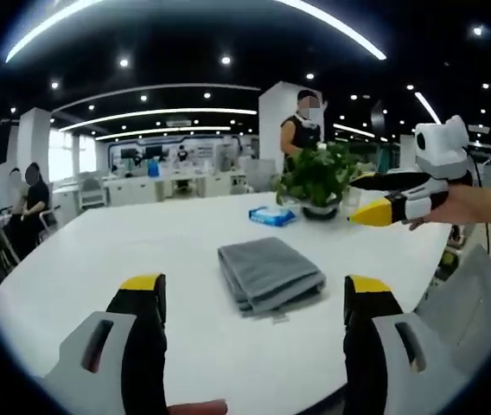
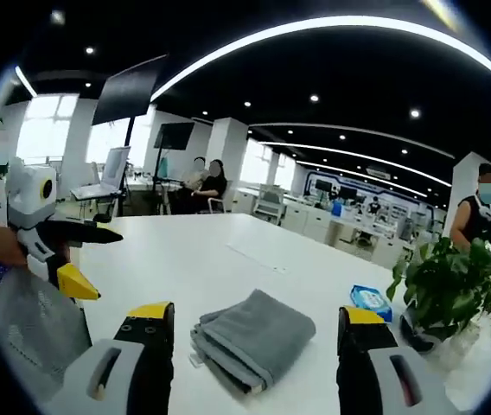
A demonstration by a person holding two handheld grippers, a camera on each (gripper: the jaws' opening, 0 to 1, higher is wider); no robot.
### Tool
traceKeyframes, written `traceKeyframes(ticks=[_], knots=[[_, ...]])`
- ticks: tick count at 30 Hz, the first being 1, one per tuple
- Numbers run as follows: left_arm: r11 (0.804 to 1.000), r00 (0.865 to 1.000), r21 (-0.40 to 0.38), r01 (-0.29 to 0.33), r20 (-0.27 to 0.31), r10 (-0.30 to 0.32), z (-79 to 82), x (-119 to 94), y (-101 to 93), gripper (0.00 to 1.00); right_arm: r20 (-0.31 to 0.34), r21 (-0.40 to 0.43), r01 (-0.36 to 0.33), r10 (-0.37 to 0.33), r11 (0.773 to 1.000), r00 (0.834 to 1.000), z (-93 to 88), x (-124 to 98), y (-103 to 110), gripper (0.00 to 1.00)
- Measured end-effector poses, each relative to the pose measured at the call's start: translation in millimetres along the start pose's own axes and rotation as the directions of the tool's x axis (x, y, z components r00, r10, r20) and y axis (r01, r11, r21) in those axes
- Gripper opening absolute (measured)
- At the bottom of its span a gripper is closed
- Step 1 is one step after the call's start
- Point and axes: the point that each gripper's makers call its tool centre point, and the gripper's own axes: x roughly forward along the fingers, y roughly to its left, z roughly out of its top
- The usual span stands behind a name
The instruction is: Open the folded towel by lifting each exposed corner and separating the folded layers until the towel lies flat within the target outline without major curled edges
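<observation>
Both claws, left gripper (image 1: 254, 298) and right gripper (image 2: 254, 324), hover spread and empty over the still-folded grey towel (image 1: 270, 273) mid-table (image 1: 142, 242); next, pinch an exposed near corner

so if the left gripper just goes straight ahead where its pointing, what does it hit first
Most likely the folded grey towel, lying on the white table between and just beyond the open left gripper fingers, though depth is hard to judge.

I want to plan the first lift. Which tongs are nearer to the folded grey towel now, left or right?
Probably the right tongs, though it is close: the folded grey towel lies just ahead between the jaws. The left tongs also face it with open jaws, from slightly further back.
</observation>
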Motion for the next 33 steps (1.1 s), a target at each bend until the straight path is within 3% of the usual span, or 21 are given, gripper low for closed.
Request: traceKeyframes(ticks=[4, 7, 15, 20, 24, 29, 33], knots=[[0.999, 1.0, 0.041, -0.006, -0.026, 0.007, -4.6, 2.2, -0.2, 0.82, -0.02, -0.022, -0.033, 0.033, 0.999, 0.999, 1.5, 18.2, 4.4, 0.77], [0.995, 0.998, 0.082, -0.056, -0.011, 0.057, -1.6, 0.0, 8.1, 0.82, -0.043, -0.04, -0.048, 0.046, 0.998, 0.998, -1.7, 31.9, 7.5, 0.76], [0.99, 0.995, 0.101, -0.098, -0.022, 0.1, -3.2, -0.8, 15.9, 0.76, -0.084, -0.018, -0.097, 0.095, 0.995, 0.992, -14.7, 76.0, 27.3, 0.72], [0.987, 0.994, 0.131, -0.098, -0.031, 0.103, -4.2, -0.2, 13.1, 0.75, -0.116, 0.019, -0.13, 0.132, 0.991, 0.984, -29.7, 107.7, 49.1, 0.68], [0.986, 0.994, 0.142, -0.087, -0.048, 0.095, -6.8, 1.3, 11.3, 0.74, -0.145, 0.042, -0.118, 0.123, 0.992, 0.982, -47.3, 124.0, 57.1, 0.67], [0.984, 0.994, 0.163, -0.078, -0.069, 0.09, -11.1, 2.8, 9.7, 0.72, -0.168, 0.017, -0.123, 0.125, 0.992, 0.978, -63.1, 137.8, 66.4, 0.59], [0.984, 0.993, 0.16, -0.085, -0.073, 0.097, -12.2, 3.4, 12.9, 0.69, -0.198, 0.044, -0.103, 0.11, 0.994, 0.974, -79.3, 147.8, 66.9, 0.53]])
